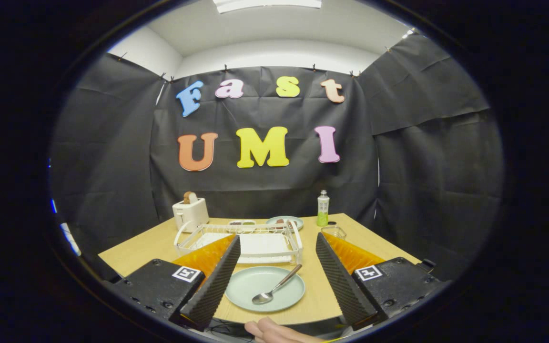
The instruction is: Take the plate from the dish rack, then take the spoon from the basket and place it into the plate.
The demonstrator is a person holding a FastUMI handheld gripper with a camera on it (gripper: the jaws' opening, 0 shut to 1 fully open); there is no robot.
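Item: one spoon (276, 287), lower centre of frame, bowl down on one pale green plate (265, 288), handle leaning over the rim toward upper right; placed as the task asks, I judge. Plate sits flat on the wooden table (146, 250), between my fingers. My gripper (274, 278): fingers spread wide, holding nothing. Just beyond, mid-frame: one white dish rack (238, 240), vacated. Right of it, one clear basket (334, 232). Further back: one toaster (190, 213), one green bottle (322, 208), two small dishes (285, 221).
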